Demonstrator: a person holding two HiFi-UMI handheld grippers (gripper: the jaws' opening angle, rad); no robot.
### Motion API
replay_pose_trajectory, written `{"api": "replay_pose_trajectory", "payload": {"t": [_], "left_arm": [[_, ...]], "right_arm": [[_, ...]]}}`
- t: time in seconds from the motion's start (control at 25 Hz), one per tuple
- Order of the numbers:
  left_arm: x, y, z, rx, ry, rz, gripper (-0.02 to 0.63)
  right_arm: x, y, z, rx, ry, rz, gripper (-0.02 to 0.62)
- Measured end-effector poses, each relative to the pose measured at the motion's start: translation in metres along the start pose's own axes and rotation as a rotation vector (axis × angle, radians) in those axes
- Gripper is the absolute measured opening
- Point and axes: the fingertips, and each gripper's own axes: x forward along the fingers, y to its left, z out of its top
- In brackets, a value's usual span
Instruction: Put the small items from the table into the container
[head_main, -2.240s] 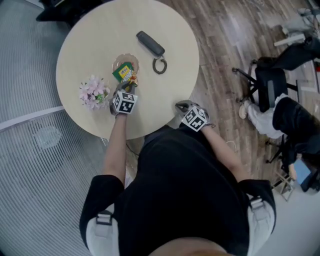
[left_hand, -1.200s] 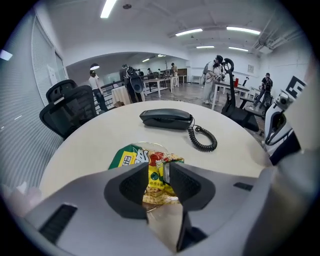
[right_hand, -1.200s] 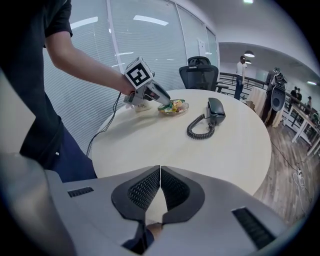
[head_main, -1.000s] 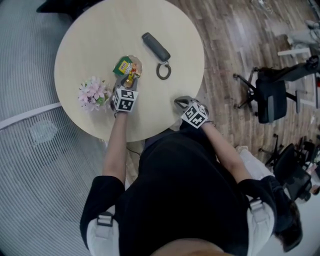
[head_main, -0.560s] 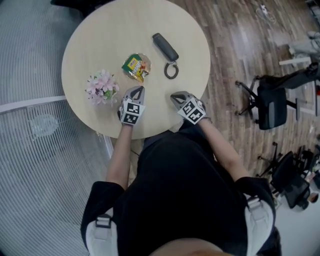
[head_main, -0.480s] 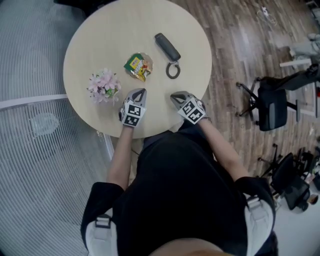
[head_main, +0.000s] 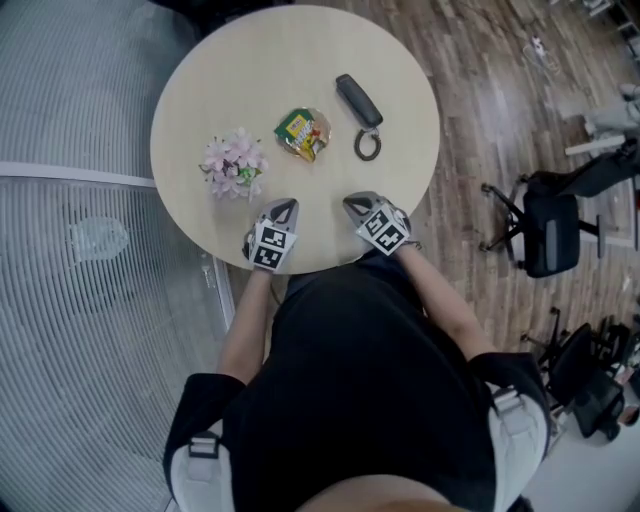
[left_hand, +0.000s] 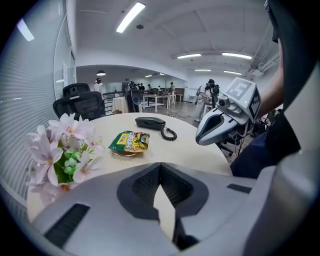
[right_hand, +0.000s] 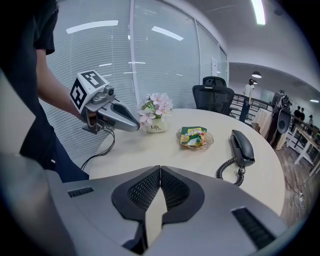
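Since no loose small item is seen on the bare table (head_main: 260, 70), the task is judged to be done or nearly so, and any further move would turn on the dish (right_hand: 210, 141). It is set near the table's middle, with the packets (head_main: 300, 130) lying inside it. It is found between the flowers (head_main: 234, 163) toward the left edge and the phone (head_main: 358, 100) toward the right edge, apart from both. The phone's long axis is laid from the far edge toward the near edge, with its cord coiled at the near end. The dish lies ahead of both grippers, which are held at the near edge, well apart from it. The left gripper (head_main: 286, 206) is judged a little nearer, with the dish ahead and slightly to its left. From the right gripper (head_main: 354, 205) the dish is seen ahead and to the left across the table. Both pairs of jaws are pressed together with nothing between them, and nothing is touched by either. How the packets' long axis runs cannot be told
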Motion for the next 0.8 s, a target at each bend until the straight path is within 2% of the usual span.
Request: {"api": "replay_pose_trajectory", "payload": {"t": [0.32, 0.8], "left_arm": [[-0.020, 0.003, -0.009, 0.008, -0.022, 0.009, 0.003], [-0.029, 0.001, -0.020, 0.020, -0.020, -0.002, 0.003]], "right_arm": [[0.006, 0.020, 0.012, -0.023, -0.011, -0.014, 0.023], [0.005, 0.032, 0.007, -0.025, 0.009, -0.026, 0.023]]}}
